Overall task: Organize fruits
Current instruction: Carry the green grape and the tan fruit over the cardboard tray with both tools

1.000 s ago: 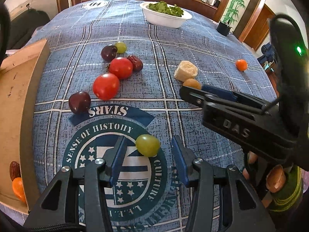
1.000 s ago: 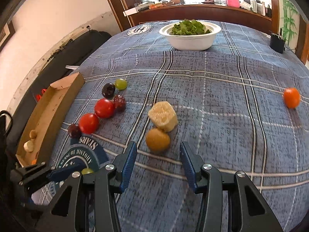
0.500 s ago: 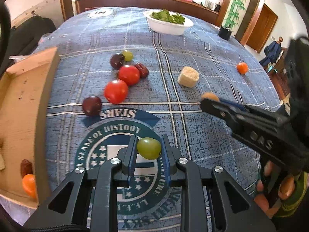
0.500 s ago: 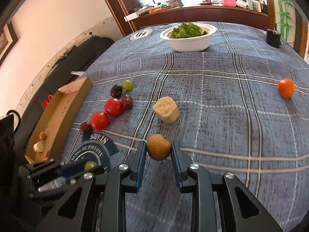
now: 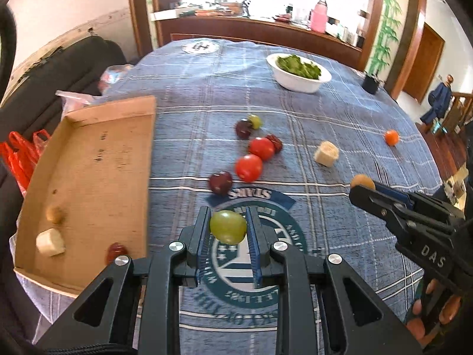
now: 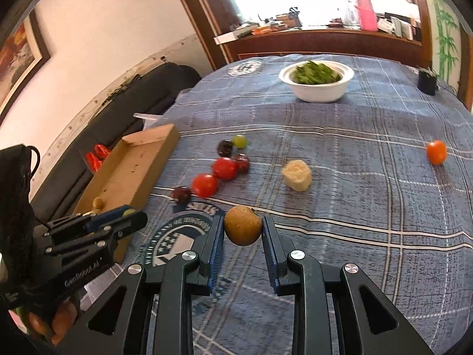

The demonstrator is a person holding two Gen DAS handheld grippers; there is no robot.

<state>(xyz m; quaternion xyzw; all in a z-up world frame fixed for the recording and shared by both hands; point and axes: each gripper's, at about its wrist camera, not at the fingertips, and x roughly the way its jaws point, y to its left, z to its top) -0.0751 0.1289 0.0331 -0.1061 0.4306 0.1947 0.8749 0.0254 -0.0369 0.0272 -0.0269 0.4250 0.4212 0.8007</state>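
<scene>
While the green grape (image 5: 228, 226) sits pinched in the left claw (image 5: 228, 230) and the brown fruit (image 6: 242, 229) in the right claw (image 6: 243, 232), both above the tabletop's (image 6: 369, 195) near edge, next move's probably carrying them to the cardboard tray (image 5: 97, 177) at the left edge.

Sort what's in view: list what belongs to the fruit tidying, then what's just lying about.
Belongs to the job:
- green grape in left gripper
- brown fruit in right gripper
- cardboard tray
- red tomatoes
- dark plums
- orange fruit

Lying about:
- bowl of greens
- pink bottle
- red bags
</scene>
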